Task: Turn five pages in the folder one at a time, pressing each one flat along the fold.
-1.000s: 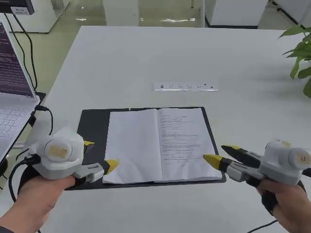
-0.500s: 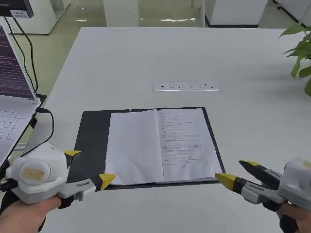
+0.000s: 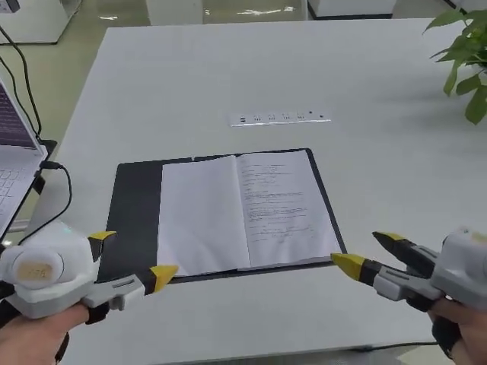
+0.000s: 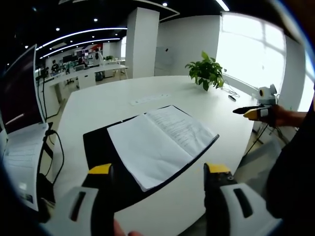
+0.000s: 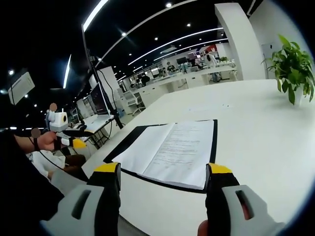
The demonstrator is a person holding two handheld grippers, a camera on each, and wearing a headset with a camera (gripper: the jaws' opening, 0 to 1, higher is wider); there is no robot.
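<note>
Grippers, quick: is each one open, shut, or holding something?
Left gripper: open, holding nothing, just short of the folder.
Right gripper: open, holding nothing.

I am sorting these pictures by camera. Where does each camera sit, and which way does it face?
Head view: on the person's head, facing forward and down at the open folder; both hands show, holding the left gripper and right gripper.
Left gripper view: on the left gripper, facing along its open jaws across the folder toward the plant and the right gripper.
Right gripper view: on the right gripper, facing along its open jaws across the folder toward the left gripper.
Shared: both gripper views see the folder and plant.
</note>
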